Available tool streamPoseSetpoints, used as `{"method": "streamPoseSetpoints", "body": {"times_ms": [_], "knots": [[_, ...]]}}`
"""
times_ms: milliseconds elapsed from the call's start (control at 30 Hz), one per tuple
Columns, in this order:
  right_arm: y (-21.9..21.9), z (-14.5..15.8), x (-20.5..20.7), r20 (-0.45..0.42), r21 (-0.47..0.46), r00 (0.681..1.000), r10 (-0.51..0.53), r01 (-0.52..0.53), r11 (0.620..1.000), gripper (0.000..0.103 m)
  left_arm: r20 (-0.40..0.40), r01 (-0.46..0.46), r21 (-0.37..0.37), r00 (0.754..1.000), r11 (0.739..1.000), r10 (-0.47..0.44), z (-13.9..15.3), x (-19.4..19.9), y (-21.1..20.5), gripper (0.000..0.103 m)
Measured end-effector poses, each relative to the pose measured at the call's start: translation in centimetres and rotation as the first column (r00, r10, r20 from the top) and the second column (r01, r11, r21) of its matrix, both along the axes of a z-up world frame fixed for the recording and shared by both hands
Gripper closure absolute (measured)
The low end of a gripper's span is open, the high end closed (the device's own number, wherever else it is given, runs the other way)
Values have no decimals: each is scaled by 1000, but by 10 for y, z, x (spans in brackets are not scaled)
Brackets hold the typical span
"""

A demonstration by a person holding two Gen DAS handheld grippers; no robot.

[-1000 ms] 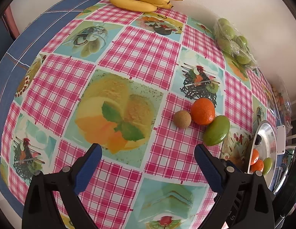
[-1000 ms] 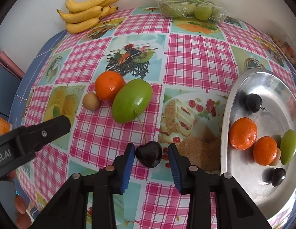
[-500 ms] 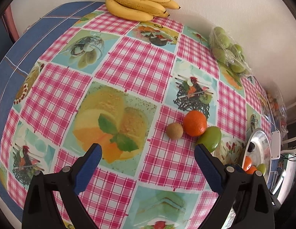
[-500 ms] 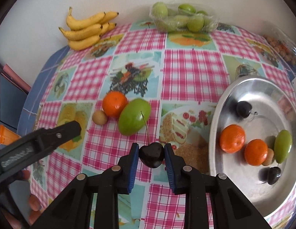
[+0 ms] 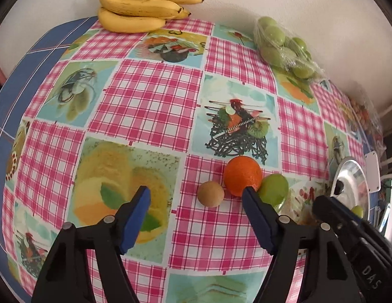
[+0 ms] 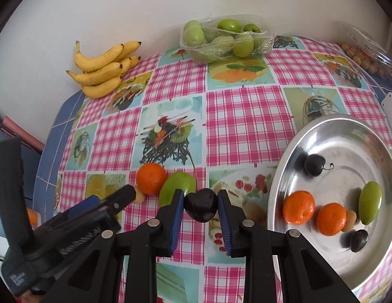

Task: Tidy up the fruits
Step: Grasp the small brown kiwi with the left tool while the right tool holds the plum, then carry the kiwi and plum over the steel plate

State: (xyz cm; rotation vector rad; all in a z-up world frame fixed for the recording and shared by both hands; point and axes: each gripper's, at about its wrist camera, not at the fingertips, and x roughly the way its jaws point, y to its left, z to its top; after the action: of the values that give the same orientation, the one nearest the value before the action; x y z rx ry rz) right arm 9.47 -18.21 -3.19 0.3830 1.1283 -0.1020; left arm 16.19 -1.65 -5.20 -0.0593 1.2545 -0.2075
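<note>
Right gripper (image 6: 200, 208) pinching dark cherry (image 6: 201, 207), lifted at nine o'clock from silver tray (image 6: 279, 189). Left gripper (image 5: 196, 199) spread, just narrowing, empty, near tangerine (image 5: 242, 175). Risk: slippery cherry squirting out mid-carry.

A bunch of yellow bananas (image 6: 105, 68) lies at the far left corner of the table covered in pink checked oilcloth (image 6: 249, 116), against the wall. To its right along the far edge sits a clear plastic tray of round green fruits (image 6: 226, 39), and a second clear plastic box of small tan fruits (image 6: 365, 50) occupies the far right corner. A round silver metal platter (image 6: 297, 151) rests at the right edge; in it lie two oranges, a green oval fruit, a small tan fruit and two dark cherries. Left of the platter, near the table's middle, a round orange mandarin (image 6: 151, 178) touches a green oval fruit (image 6: 177, 188) on its right, with a small tan round fruit (image 5: 210, 193) just to its left.
</note>
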Motion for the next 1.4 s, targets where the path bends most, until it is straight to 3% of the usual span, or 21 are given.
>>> {"method": "streamPoseSetpoints", "body": {"times_ms": [100, 167, 300, 533, 733, 1400], "knots": [[-3, 0, -2, -8, -24, 1000, 0, 0, 1000, 74, -2, 9, -22, 1000, 1000, -9, -3, 0, -1, 28], [-7, -3, -5, -19, -23, 1000, -12, 12, 1000, 74, -1, 28, -15, 1000, 999, -28, -4, 0, -4, 40], [-14, -6, -10, -32, -23, 999, -32, 31, 999, 74, 3, 48, -15, 999, 999, -48, -3, 0, -8, 44], [-18, -1, -15, -26, -22, 999, -41, 41, 999, 74, 6, 112, 24, 994, 993, -112, -1, -3, -17, 64], [-20, -2, -15, -29, -15, 999, -43, 42, 999, 74, -18, 109, 28, 994, 994, -109, -9, 0, -16, 72], [-24, -1, -17, -30, -1, 998, -52, 52, 999, 74, 10, 111, 20, 994, 994, -112, -3, -2, -19, 77]]}}
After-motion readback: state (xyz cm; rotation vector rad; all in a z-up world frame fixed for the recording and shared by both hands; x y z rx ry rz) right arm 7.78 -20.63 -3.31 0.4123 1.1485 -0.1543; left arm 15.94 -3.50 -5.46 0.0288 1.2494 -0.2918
